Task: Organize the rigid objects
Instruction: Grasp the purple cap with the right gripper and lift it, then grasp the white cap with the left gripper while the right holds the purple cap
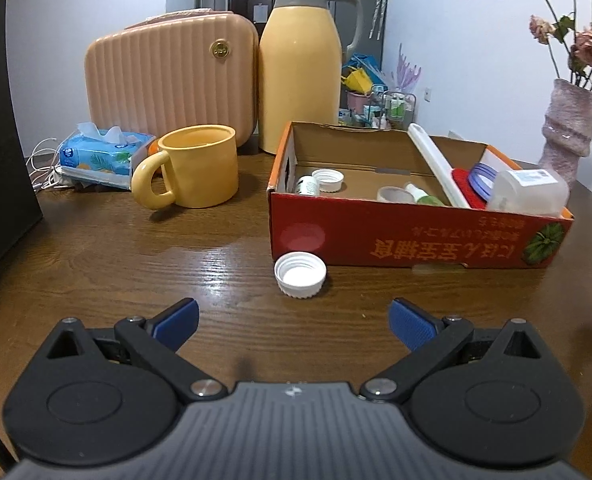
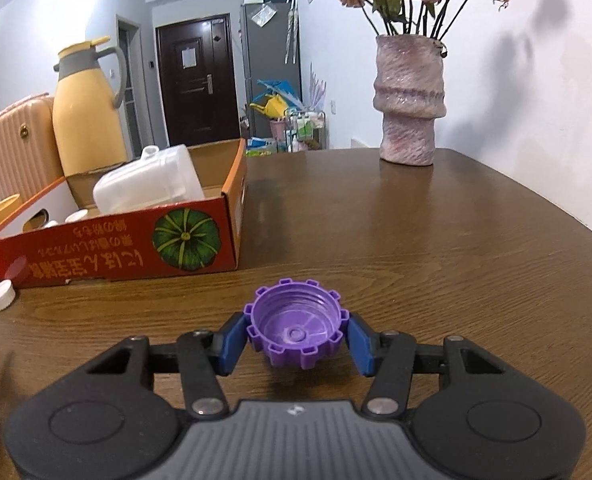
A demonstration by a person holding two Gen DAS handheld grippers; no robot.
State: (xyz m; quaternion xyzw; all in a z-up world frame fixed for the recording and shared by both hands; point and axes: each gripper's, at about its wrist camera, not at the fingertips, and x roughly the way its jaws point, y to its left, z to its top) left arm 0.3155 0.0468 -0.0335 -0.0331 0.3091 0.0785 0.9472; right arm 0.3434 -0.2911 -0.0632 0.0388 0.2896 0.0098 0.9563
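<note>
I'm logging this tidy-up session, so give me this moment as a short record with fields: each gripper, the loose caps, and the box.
left gripper: open, empty, just short of the white cap
right gripper: shut on the purple cap
white cap: open side up on the table, outside the box
purple cap: open side up between the blue pads
box: red cardboard, holds another white cap, small bottles, a clear plastic container
behind the box: yellow mug, yellow thermos
</note>
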